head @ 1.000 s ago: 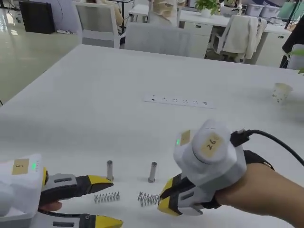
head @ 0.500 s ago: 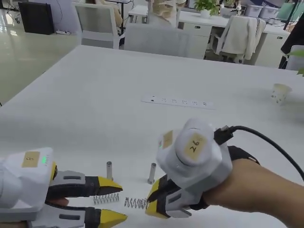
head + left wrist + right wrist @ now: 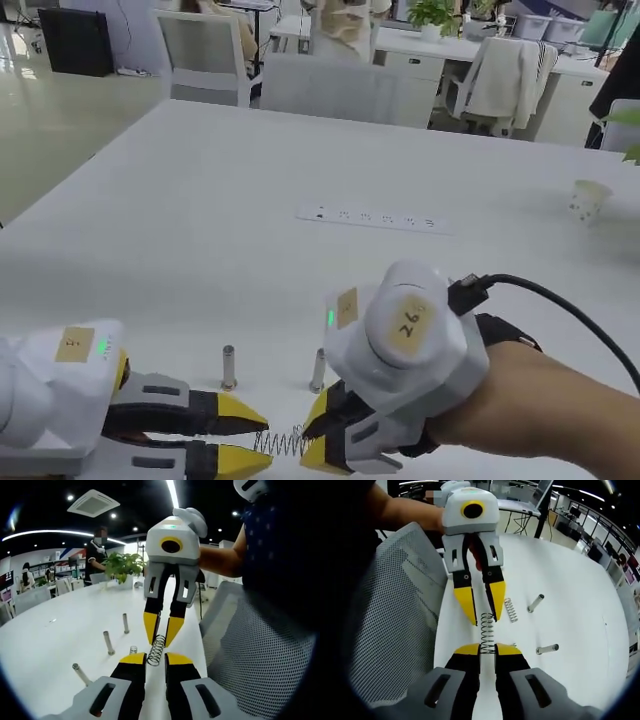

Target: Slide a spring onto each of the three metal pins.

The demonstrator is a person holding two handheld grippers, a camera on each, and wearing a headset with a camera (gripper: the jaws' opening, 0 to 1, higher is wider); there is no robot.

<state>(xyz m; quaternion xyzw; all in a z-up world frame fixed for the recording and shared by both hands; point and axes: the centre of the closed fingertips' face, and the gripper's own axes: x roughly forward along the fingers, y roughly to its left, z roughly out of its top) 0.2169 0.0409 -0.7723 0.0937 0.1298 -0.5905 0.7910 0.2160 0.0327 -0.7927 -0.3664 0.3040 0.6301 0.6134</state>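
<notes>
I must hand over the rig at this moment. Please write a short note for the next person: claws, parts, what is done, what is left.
Right claw: shut on one end of a spring.
Left claw: open, its tips either side of that spring's free end.
Second spring: lying on the table beside the pins.
Pins: three, upright, all bare.
Done: no spring is on a pin yet.
Left: all three pins; probably start with the held spring.
</notes>
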